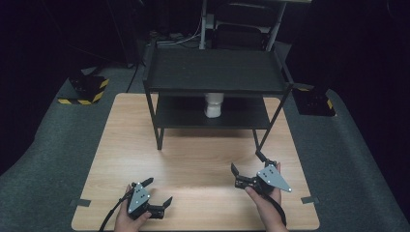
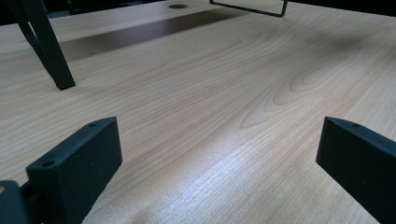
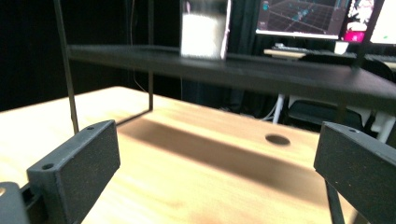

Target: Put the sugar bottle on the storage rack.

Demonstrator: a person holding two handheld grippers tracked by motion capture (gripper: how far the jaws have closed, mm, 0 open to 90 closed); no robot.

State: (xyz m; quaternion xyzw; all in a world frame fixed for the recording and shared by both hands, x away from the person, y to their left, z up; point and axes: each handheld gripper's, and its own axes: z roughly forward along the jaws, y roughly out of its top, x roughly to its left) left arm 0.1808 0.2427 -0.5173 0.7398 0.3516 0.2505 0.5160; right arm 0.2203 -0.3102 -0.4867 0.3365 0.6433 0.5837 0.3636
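Two handheld grippers, both empty | left gripper (image 1: 158,192), jaws spread wide, low over the wooden table (image 1: 193,159) near its front edge | one black two-tier shelf (image 1: 212,72) at the table's back | one white cup (image 1: 213,104) on its lower tier | right gripper (image 1: 247,163), jaws spread wide, front right, well apart from the cup.

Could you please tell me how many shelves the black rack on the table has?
2: the top shelf and the lower shelf, where a white cup stands, partly hidden under the top one.
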